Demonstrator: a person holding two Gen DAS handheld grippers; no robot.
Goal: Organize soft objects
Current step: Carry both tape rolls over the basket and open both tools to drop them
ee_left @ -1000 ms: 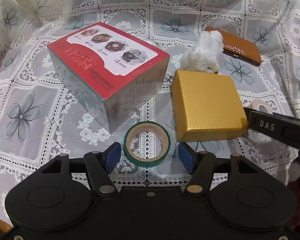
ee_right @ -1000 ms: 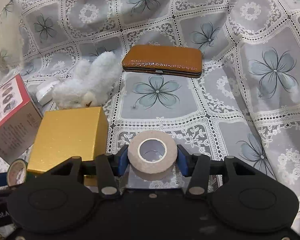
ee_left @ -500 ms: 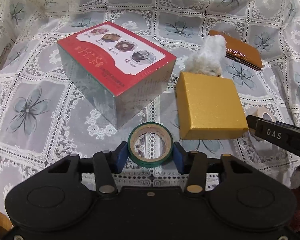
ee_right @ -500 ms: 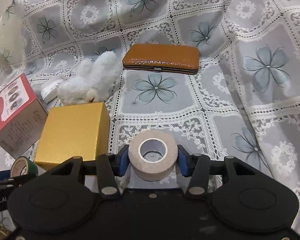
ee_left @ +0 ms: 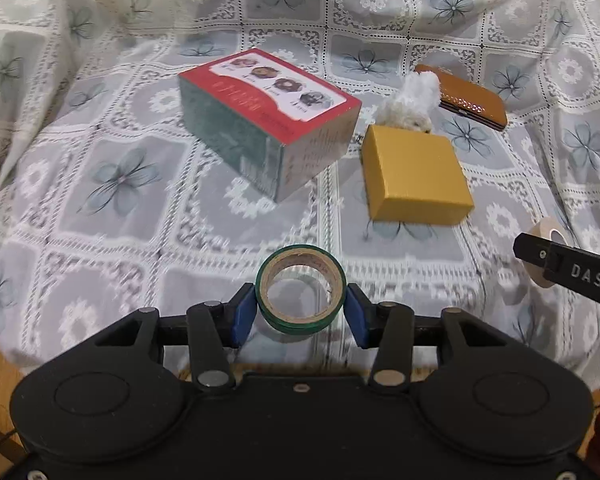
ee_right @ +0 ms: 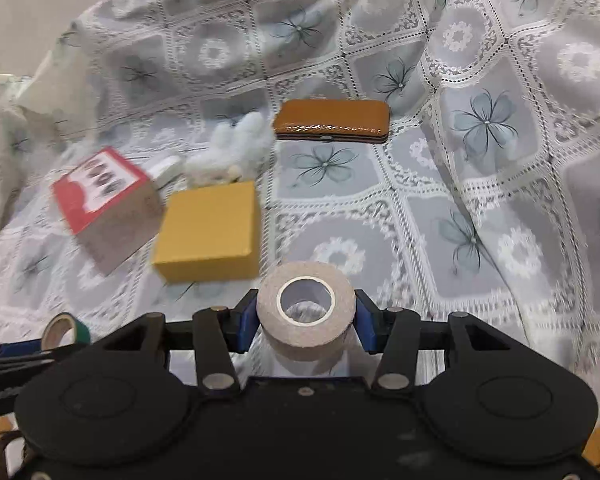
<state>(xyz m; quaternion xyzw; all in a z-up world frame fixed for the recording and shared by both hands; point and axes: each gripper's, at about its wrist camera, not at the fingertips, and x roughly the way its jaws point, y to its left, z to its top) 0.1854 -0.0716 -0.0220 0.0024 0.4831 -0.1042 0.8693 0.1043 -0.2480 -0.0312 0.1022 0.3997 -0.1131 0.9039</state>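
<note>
Both tongs are pinching rolls of tape. Through my left wrist camera, my left gripper (ee_left: 300, 307) has its blue pads pressed on either side of a green tape roll (ee_left: 300, 294), low in the middle of the frame. Above it spreads the lace tablecloth (ee_left: 120, 176) with grey flower squares. A red-topped carton (ee_left: 272, 120) sits up centre, one corner turned towards me. Right of it, with a narrow strip of cloth between them, lies a gold box (ee_left: 414, 174). A white plush toy (ee_left: 410, 102) pokes up just behind the gold box, touching its far edge, and a brown case (ee_left: 466, 96) lies beyond that at upper right. At the right edge my right gripper's black arm cuts in, the beige tape roll (ee_left: 548, 236) showing behind it. Open cloth fills the whole left half and the band just above my pads; wood shows at lower left.

Through my right wrist camera, my right gripper (ee_right: 306, 320) clamps the beige tape roll (ee_right: 306, 308), bottom centre. The gold box (ee_right: 210, 230) sits just above and left of it, the nearest thing. Further left is the red-topped carton (ee_right: 104, 200), blurred. The white plush toy (ee_right: 236, 148) rests behind the gold box; the brown case (ee_right: 332, 122) lies upper centre, well apart. My left gripper with the green tape roll (ee_right: 66, 330) peeks in at lower left. All of the right half is bare, wrinkled cloth.
</note>
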